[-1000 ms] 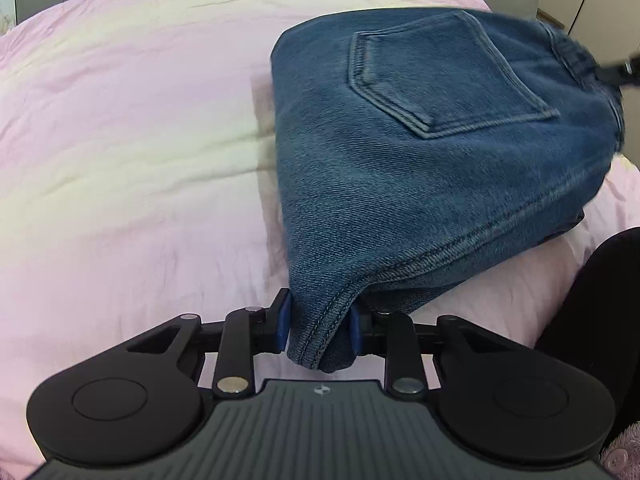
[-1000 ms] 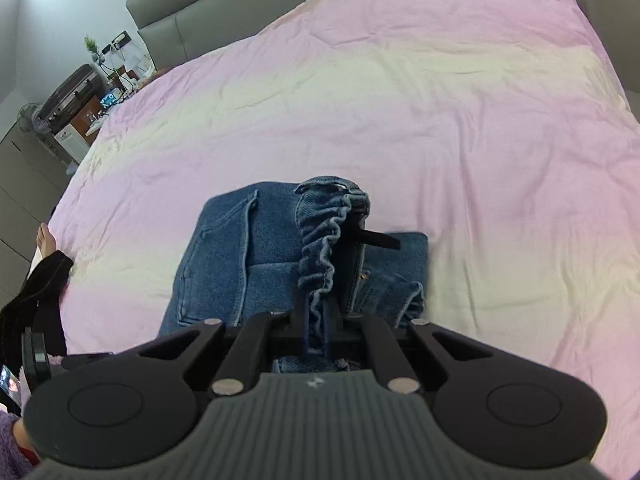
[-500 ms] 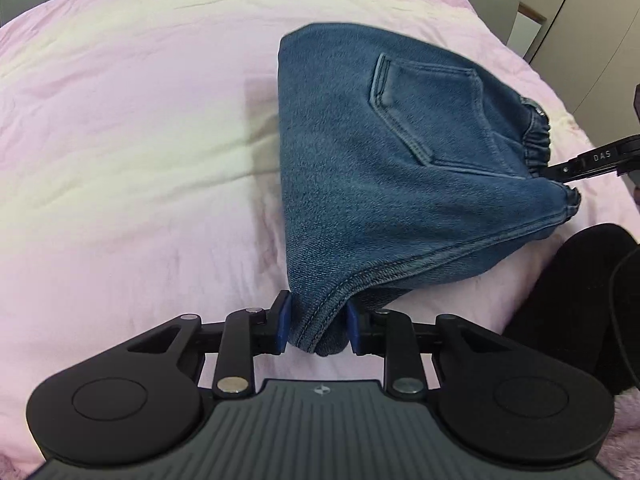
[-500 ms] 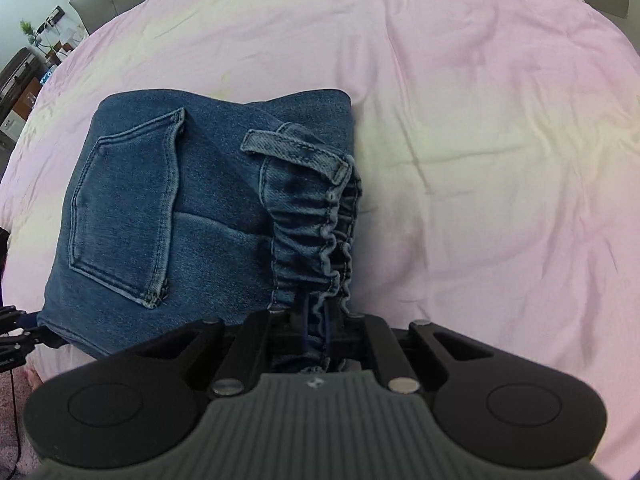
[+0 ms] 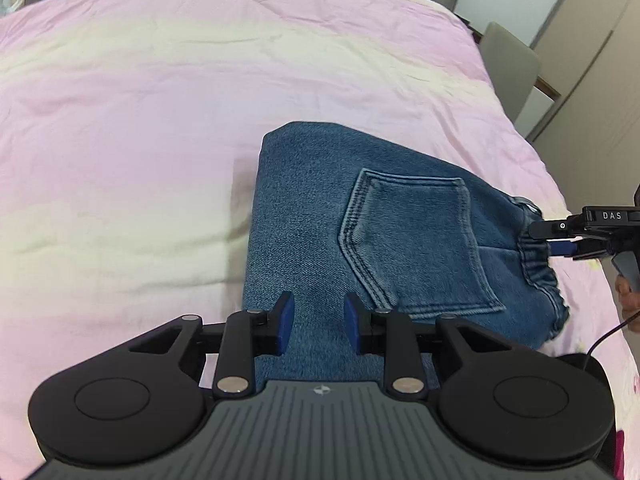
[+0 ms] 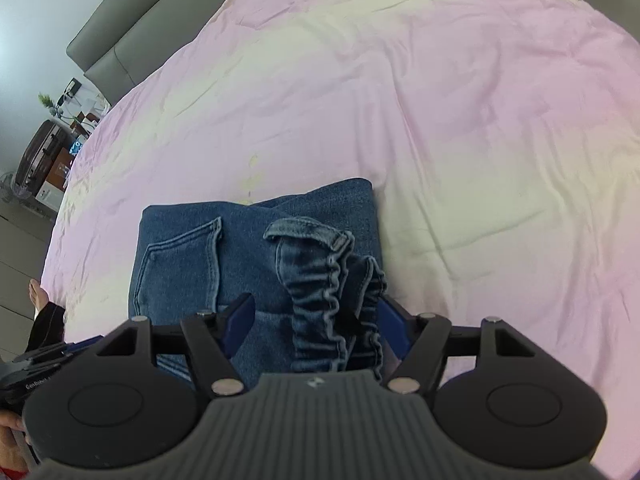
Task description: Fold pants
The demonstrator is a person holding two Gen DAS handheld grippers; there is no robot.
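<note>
Blue denim pants (image 5: pixel 320 220) lie folded flat on the bed, back pocket (image 5: pixel 412 240) facing up. My left gripper (image 5: pixel 320 320) hovers over their near edge. Its blue pads (image 5: pixel 285 320) stand a little apart with their inner faces bare, the denim lying below them, so it is open. In the right wrist view the pants (image 6: pixel 240 248) lie just ahead. My right gripper (image 6: pixel 316 320) has its jaws opening, and the gathered elastic waistband (image 6: pixel 316 280) stands loose between them, nearer the right pad. The left wrist view shows the right gripper (image 5: pixel 546 238) at the waistband (image 5: pixel 536 264).
A pink and pale yellow bedcover (image 5: pixel 200 120) spreads wide beyond and left of the pants. A grey headboard (image 6: pixel 132 44) and a grey chair (image 5: pixel 508 64) border the bed. A person's foot (image 6: pixel 38 294) and dark clothing (image 6: pixel 48 320) are at the bed's left edge.
The right gripper came down with the waistband and its jaws spread off it. The left gripper slipped off the folded edge and rose. The pants now lie flat.
</note>
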